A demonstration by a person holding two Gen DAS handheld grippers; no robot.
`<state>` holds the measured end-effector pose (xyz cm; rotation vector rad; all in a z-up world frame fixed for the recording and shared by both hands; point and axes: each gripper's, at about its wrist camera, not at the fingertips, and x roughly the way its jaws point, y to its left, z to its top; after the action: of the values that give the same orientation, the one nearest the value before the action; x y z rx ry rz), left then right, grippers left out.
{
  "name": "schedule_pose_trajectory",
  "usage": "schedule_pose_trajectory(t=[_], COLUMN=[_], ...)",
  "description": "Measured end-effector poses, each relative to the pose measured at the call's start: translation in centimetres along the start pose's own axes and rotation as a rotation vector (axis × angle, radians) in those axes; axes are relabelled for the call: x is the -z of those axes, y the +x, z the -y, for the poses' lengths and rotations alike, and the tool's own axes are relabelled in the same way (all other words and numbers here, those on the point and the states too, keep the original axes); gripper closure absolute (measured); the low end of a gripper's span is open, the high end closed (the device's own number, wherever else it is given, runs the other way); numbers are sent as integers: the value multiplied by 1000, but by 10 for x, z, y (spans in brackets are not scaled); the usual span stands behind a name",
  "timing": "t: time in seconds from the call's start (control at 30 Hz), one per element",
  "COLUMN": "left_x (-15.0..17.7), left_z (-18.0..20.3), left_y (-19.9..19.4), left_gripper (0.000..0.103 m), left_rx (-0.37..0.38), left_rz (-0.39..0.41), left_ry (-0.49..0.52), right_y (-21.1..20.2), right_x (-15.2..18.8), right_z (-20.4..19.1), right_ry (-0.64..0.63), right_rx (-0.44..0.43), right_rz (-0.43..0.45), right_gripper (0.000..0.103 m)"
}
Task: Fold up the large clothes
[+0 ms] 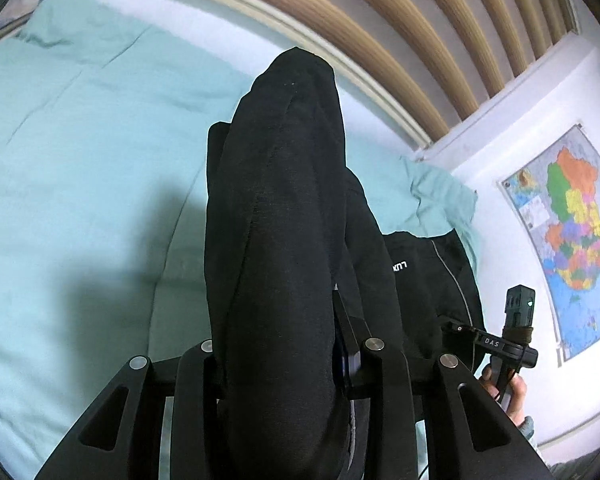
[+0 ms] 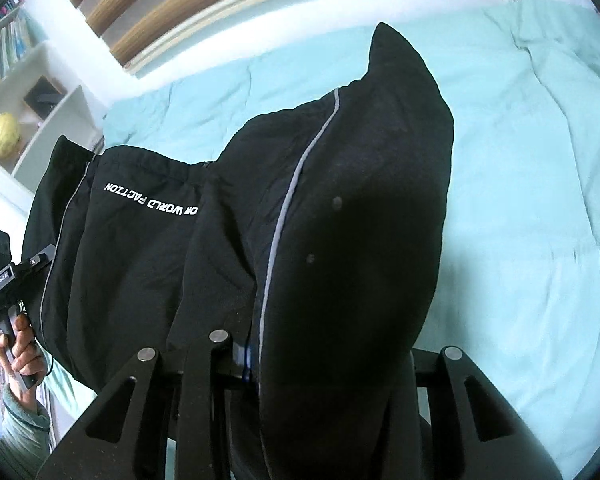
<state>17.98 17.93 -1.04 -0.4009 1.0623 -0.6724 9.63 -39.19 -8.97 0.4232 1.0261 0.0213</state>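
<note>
Bed (image 1: pixel 80 152) with teal duvet fills most of both views; slatted wood headboard (image 1: pixel 380 20) across the top of frame

Black jacket (image 2: pixel 140 260) is held up above the bed between the two tools: grey piping down the seam, white lettering reading mirrored in right wrist view, centre left. In left wrist view it runs from frame centre to lower right

Left gripper (image 1: pixel 276 360): fingers clamped on a thick bunch of the jacket, fabric draped forward over them and blocking frame centre. Fingertips hidden under cloth

Right gripper (image 2: pixel 292 360): fingers clamped on another bunch, piped seam running up from the grip toward top centre. Tips covered here too

Map poster (image 1: pixel 572 240) on white wall, right edge of left wrist view

White shelf unit (image 2: pixel 40 120), upper left of right wrist view: books in the top compartment, a dark box in the next, a yellow-green ball (image 2: pixel 4 134) in the one below

Each view shows the other tool's handle in a bare hand: right hand (image 1: pixel 508 392) lower right, left hand (image 2: pixel 20 344) lower left
</note>
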Motion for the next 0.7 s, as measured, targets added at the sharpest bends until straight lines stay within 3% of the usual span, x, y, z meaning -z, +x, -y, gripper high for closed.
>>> schedule_pose_trajectory(t=[0.13, 0.2, 0.27, 0.33, 0.4, 0.43, 0.5, 0.6, 0.7], left_x=[44, 64, 82, 102, 117, 126, 133, 131, 121], left_z=[-4, -14, -35, -76, -117, -140, -156, -154, -142], left_y=[-8, -4, 11, 27, 35, 33, 28, 20, 8], left_gripper=[69, 70, 70, 68, 64, 61, 58, 51, 50], left_rx=[-33, -63, -119, -201, -168, -81, -5, -58, -118], left_rz=[-53, -85, -122, -157, -183, -164, -149, -151, -157], left_ry=[-32, -47, -69, -159, -303, -413, -503, -463, -417], right_y=[7, 18, 33, 51, 67, 75, 82, 72, 50], right_x=[13, 35, 52, 66, 77, 77, 79, 90, 99], right_z=[5, 12, 18, 29, 46, 49, 61, 84, 89], right_ry=[16, 27, 27, 51, 128, 175, 243, 296, 304], right_rx=[15, 25, 56, 82, 77, 59, 34, -14, 7], right_rz=[-58, -98, -142, -179, -206, -219, -235, -243, -229], right_gripper=[67, 67, 67, 64, 54, 45, 40, 34, 30])
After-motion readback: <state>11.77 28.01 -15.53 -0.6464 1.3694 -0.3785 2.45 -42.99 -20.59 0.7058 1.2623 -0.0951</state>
